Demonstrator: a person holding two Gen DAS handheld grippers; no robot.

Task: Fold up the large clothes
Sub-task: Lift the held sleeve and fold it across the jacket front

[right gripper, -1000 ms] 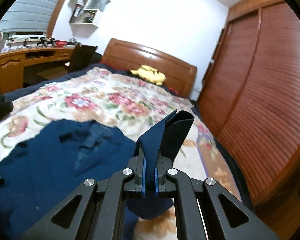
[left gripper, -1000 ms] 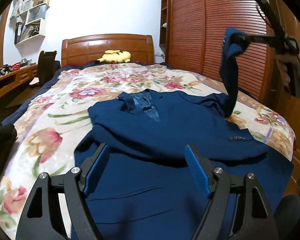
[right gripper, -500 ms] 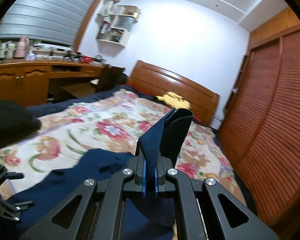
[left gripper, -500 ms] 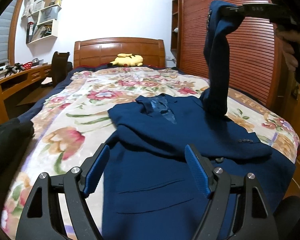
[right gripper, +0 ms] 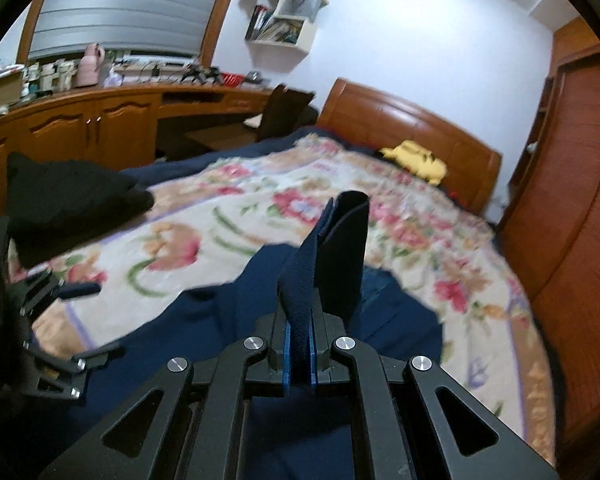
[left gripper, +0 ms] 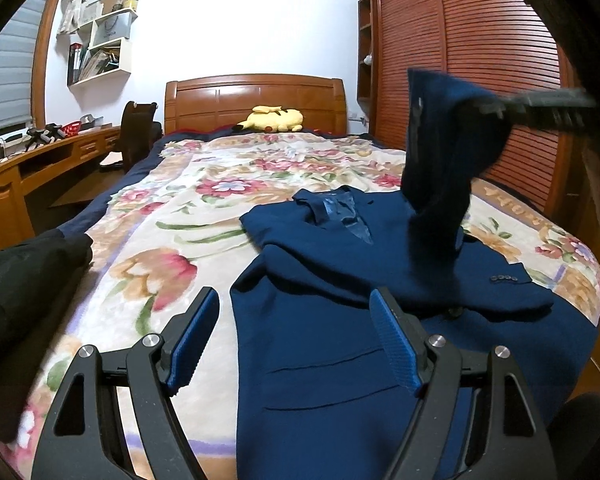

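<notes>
On the bed: blue jacket (left gripper: 380, 280) lies at the foot edge.
Left hand-held gripper (left gripper: 296, 344): fingers apart, over the jacket's hem.
Right hand-held gripper (right gripper: 299, 354): clamped on the raised sleeve (right gripper: 332, 256).

We see our left gripper (left gripper: 294, 334) spread wide over the jacket (left gripper: 340, 300) while the right gripper (left gripper: 496, 106) holds its sleeve (left gripper: 436, 160) aloft.

Floral bedspread (left gripper: 188, 216) covers the bed, with a yellow plush (left gripper: 272, 119) up against the wooden headboard (left gripper: 256, 98). Left of the bed – a dark chair (left gripper: 134, 134) at a long wooden desk (left gripper: 28, 168), white wall shelves (left gripper: 100, 52) above it, and a black garment pile (left gripper: 24, 264) on the bed's left edge.
</notes>
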